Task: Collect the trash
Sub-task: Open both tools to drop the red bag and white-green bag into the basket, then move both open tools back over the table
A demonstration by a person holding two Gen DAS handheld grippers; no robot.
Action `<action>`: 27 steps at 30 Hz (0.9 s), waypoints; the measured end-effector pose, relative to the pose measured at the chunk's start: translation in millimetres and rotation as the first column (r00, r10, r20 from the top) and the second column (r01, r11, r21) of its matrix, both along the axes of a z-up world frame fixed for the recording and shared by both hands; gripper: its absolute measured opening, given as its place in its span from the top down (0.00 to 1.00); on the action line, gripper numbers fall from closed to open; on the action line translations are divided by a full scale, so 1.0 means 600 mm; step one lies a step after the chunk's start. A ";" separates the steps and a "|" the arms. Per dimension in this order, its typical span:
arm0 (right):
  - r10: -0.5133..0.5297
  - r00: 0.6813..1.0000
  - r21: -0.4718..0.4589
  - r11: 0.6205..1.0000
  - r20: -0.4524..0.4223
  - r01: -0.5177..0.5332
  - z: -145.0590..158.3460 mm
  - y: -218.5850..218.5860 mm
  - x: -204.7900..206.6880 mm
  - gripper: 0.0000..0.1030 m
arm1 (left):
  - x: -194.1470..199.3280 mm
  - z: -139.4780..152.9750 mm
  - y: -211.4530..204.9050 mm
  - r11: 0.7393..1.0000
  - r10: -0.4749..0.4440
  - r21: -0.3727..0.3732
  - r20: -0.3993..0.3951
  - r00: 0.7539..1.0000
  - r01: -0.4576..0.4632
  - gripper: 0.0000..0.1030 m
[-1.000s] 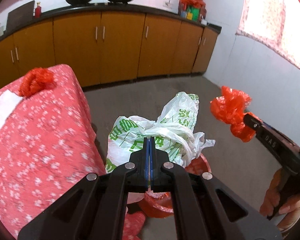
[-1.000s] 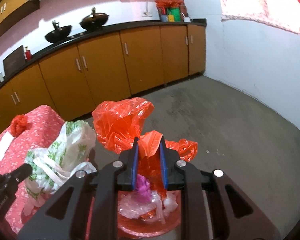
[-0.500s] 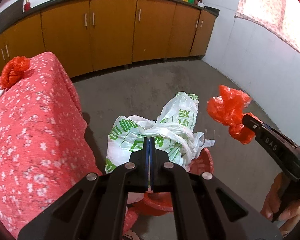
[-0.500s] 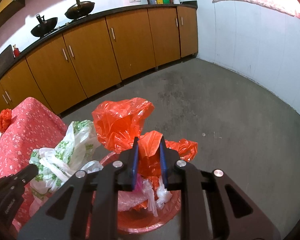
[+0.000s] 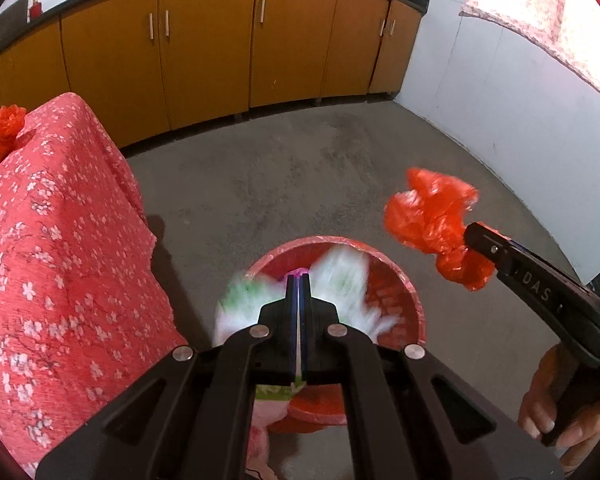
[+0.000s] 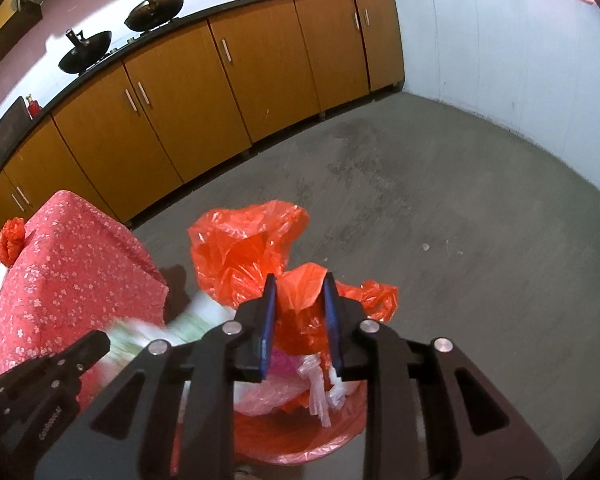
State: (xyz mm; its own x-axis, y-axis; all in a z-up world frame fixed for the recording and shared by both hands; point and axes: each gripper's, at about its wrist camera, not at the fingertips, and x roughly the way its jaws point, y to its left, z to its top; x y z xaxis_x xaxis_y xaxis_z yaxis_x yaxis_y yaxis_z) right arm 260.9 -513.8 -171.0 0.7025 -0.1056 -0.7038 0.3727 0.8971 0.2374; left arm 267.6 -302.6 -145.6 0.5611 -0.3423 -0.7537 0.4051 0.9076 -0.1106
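Both grippers hang over the red bin (image 5: pixel 414 312): the left gripper (image 5: pixel 299 280) is clamped on a blurred white-and-green bag (image 5: pixel 340 276), while the right gripper (image 6: pixel 300 300) is opening, an orange bag (image 6: pixel 244 256) between its jaws. At nine o'clock of the bin stands a table draped in a floral red cloth (image 5: pixel 52 248).

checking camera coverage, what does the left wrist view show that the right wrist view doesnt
Only the left wrist view shows a hand gripping the right gripper's handle, and the window.

Only the right wrist view shows the second wok and the pink and clear plastic already in the bin.

Both show the red bin, the blurred white and green bag, the orange bag between the right gripper's opening jaws, and the red tablecloth.
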 end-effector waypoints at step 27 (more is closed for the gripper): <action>0.187 0.981 -0.083 0.980 0.058 -0.182 0.095 0.157 0.038 0.63 | -0.016 0.101 0.236 0.971 0.231 -0.090 0.113 0.966 -0.222 0.71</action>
State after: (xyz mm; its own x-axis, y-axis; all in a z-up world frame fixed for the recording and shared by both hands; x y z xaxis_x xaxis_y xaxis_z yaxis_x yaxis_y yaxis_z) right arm 284.0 -419.4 -114.0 0.7591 -0.0220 -0.6506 0.1850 0.9655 0.1832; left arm 257.9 -160.8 -85.1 0.7161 -0.2492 -0.6520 0.2048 0.9680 -0.1451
